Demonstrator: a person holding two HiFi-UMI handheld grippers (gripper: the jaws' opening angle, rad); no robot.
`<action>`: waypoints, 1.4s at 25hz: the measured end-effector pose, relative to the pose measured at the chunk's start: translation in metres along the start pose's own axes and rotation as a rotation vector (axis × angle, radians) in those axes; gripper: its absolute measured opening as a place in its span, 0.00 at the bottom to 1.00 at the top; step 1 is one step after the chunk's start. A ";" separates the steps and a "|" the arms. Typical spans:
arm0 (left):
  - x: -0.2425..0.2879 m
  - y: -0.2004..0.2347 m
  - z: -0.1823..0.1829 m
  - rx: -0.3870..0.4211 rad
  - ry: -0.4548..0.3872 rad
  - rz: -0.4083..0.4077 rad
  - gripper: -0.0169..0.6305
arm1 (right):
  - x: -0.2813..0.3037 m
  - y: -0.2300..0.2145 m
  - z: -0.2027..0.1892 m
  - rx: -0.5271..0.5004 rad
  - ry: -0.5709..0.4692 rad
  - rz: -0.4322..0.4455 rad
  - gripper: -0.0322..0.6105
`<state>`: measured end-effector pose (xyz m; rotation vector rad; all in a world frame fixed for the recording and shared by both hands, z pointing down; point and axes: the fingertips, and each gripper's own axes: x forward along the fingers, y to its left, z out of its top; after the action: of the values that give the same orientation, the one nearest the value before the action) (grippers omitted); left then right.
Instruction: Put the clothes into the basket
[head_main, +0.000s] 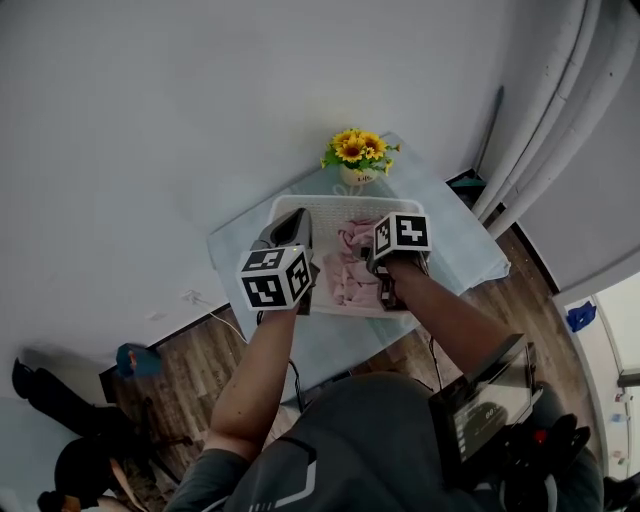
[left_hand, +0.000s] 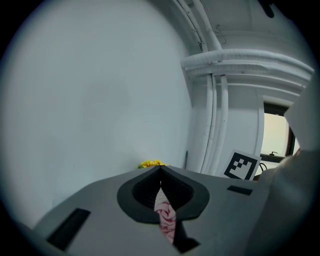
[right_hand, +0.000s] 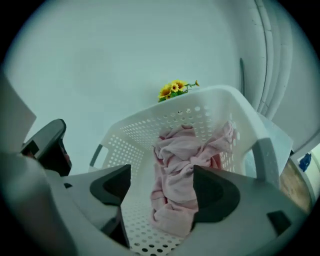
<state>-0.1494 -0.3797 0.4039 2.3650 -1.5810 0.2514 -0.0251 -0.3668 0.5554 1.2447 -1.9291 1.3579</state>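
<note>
- Our left tool (left_hand: 161, 197) is pressed together on a thin fold of pink cloth (left_hand: 166, 220), by the left rim of the basket (head_main: 345, 203).
- The clothes (right_hand: 175, 170) lie heaped in the basket on the worktop (head_main: 455, 255). We judge them light, soft and limp, best taken by a bunched fold near the top.
- Our right tool (right_hand: 160, 192) hangs spread wide above them, holding nothing.

The head view is looking steeply down from high, the right gripper view closely into the basket (right_hand: 135, 140), the left gripper view at the wall (left_hand: 90, 100), all sharing sunflowers (head_main: 357, 148).
</note>
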 end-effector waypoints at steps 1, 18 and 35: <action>-0.005 -0.004 0.004 0.001 -0.016 -0.005 0.04 | -0.007 0.006 0.001 -0.007 -0.009 0.032 0.66; -0.092 -0.080 0.008 0.048 -0.113 0.089 0.04 | -0.143 0.035 0.020 -0.357 -0.306 0.326 0.65; -0.188 -0.090 -0.005 0.040 -0.169 0.188 0.04 | -0.242 0.097 -0.004 -0.729 -0.636 0.445 0.35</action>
<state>-0.1386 -0.1811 0.3404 2.3206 -1.8970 0.1254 0.0054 -0.2552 0.3215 0.9489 -2.8928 0.2879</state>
